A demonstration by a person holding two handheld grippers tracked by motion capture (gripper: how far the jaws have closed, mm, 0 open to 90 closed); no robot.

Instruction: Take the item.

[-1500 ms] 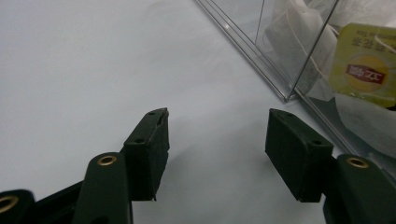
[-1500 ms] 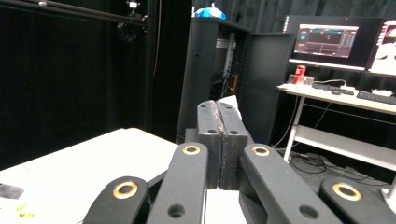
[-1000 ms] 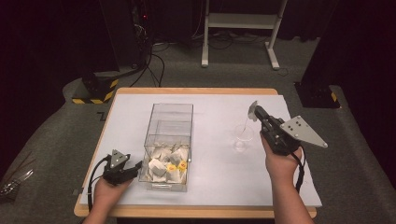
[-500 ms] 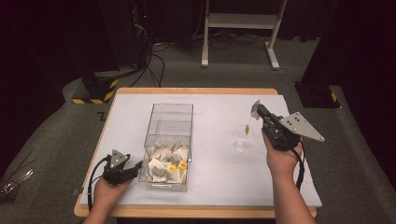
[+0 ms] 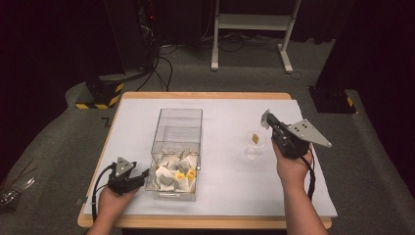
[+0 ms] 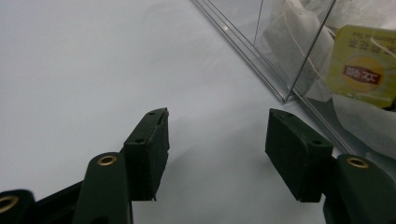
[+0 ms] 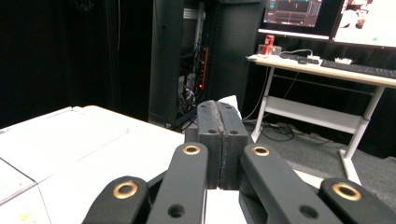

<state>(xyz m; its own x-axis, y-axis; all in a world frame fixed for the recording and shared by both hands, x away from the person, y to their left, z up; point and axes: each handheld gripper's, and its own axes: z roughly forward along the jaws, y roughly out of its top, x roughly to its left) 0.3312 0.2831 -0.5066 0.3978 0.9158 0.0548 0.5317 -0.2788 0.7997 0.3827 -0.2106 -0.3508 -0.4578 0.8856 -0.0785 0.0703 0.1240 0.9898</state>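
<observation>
Seen from above, the right gripper (image 5: 266, 119), jaws pressed together on a white tea bag (image 5: 265, 116) at their tip, holds it above a clear glass cup (image 5: 253, 145); the bag's yellow tag (image 5: 255, 138) dangles at the gripper's seven o'clock, over the cup. The left gripper (image 5: 143, 174), jaws apart and holding nothing, rests at nine o'clock of the clear tea-bag box (image 5: 178, 128).
</observation>
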